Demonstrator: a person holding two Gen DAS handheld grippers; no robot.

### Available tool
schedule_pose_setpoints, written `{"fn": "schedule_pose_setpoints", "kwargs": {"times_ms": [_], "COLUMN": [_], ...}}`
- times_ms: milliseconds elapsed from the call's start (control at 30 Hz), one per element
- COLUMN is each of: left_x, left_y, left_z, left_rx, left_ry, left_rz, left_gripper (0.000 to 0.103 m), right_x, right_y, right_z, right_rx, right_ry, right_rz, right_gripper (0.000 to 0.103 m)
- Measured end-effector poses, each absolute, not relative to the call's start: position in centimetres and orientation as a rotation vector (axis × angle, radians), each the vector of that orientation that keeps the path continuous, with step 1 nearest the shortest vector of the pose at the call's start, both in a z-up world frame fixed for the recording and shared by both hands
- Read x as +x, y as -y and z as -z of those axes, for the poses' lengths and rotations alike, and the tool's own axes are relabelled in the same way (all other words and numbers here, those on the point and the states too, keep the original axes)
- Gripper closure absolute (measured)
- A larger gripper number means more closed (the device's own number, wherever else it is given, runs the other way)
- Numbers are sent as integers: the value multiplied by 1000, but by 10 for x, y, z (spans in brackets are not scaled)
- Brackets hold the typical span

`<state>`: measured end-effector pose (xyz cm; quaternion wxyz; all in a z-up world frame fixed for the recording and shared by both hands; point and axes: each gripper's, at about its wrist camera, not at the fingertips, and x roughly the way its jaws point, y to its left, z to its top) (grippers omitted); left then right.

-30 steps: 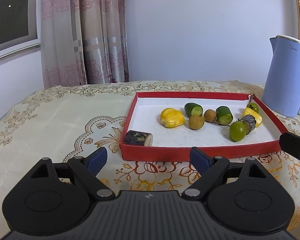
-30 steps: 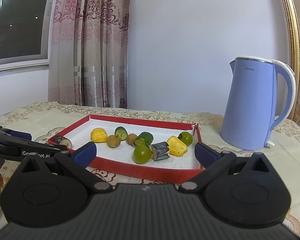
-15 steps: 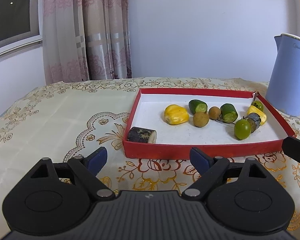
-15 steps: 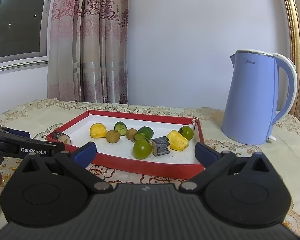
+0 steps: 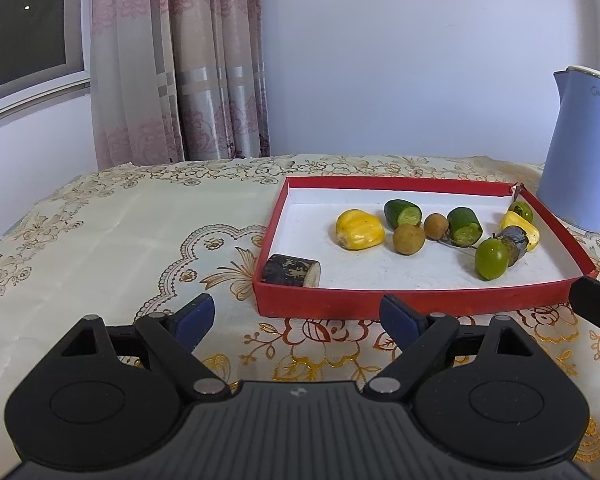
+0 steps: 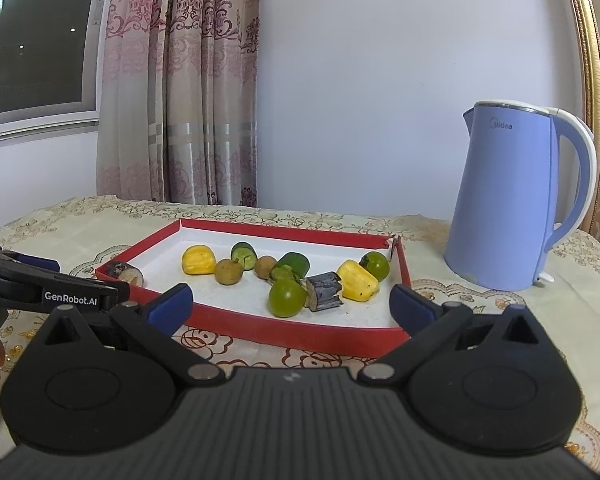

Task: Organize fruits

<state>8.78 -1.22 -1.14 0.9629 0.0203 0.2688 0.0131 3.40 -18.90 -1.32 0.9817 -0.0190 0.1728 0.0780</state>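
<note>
Right gripper (image 5: 598,307) is cut off at the left-wrist view's edge; the kettle (image 5: 580,152) is cropped too. Left gripper (image 5: 296,316) and right both sit low, jaws apart, empty. Red tray (image 5: 340,303) of fruits (image 5: 359,229) lies just ahead of both.

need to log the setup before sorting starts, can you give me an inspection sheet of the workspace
surface: table under a cream floral tablecloth
job's things: red tray holding yellow, green and brown fruit pieces; dark log-like piece in its near left corner
clutter: blue kettle right of the tray
grippers: left tongs and right tongs both open, empty, short of the tray
cables: nothing seen
surroundings: curtain, window, white wall
</note>
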Motion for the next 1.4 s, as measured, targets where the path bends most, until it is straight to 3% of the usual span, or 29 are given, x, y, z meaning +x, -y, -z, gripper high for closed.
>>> {"fn": "schedule_pose_setpoints", "kwargs": {"times_ms": [1400], "left_x": [87], "left_y": [12], "left_z": [10], "left_rx": [48], "left_ry": [-537], "left_rz": [-34], "left_gripper": [13], "right_x": [32], "right_y": [185], "right_z": [17], "right_rx": [-56], "right_ry": [-352], "right_rz": [-172], "right_gripper": [0]}}
